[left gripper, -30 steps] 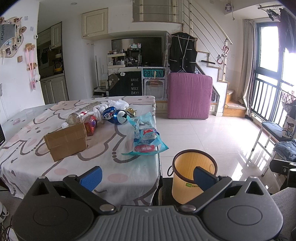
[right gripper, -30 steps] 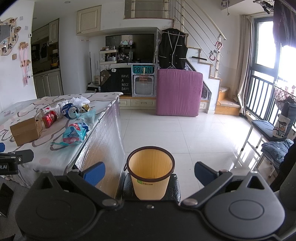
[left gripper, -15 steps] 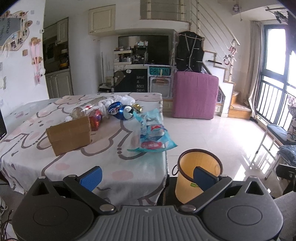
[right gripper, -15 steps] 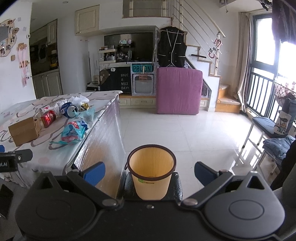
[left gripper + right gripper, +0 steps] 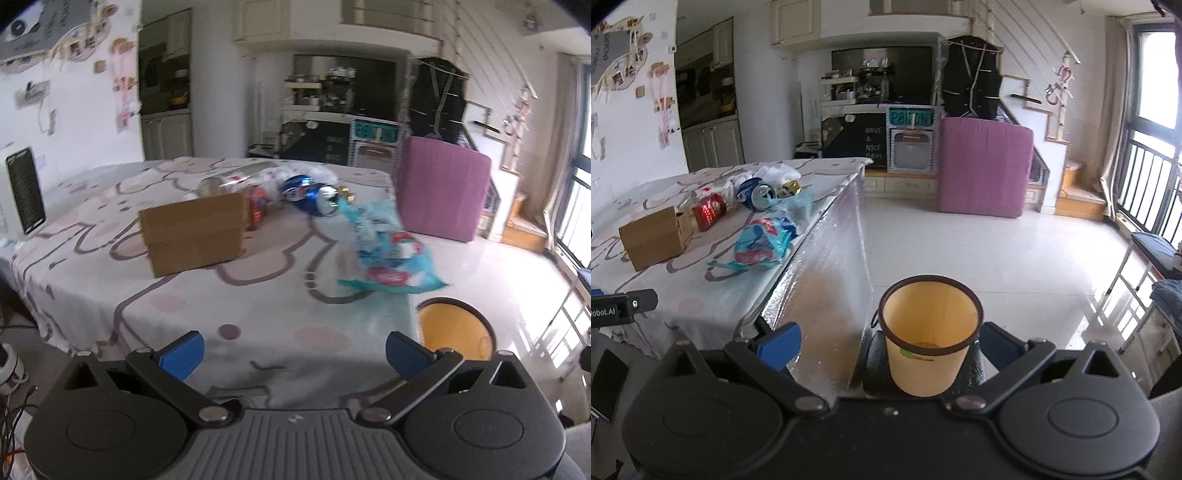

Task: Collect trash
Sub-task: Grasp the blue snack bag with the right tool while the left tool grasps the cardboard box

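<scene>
Left tool moved in over the tabletop; nothing picked up yet.

Left tool (image 5: 293, 350) spread wide and empty, now above the near tabletop (image 5: 258, 295) edge, closer than a second ago, view motion-blurred; right tool (image 5: 890, 341) also released, parked low with the yellow bin (image 5: 931, 332) on the floor between its blue pads, barely shifted; trash all on the tabletop: teal snack bag (image 5: 388, 254) at the right edge above the bin, cardboard box (image 5: 194, 232) mid-left, red can (image 5: 256, 206), blue cans (image 5: 312, 192) and clear bottle (image 5: 225, 181) beyond; I read this as approach for the first grab; bag looks the easiest.
</scene>
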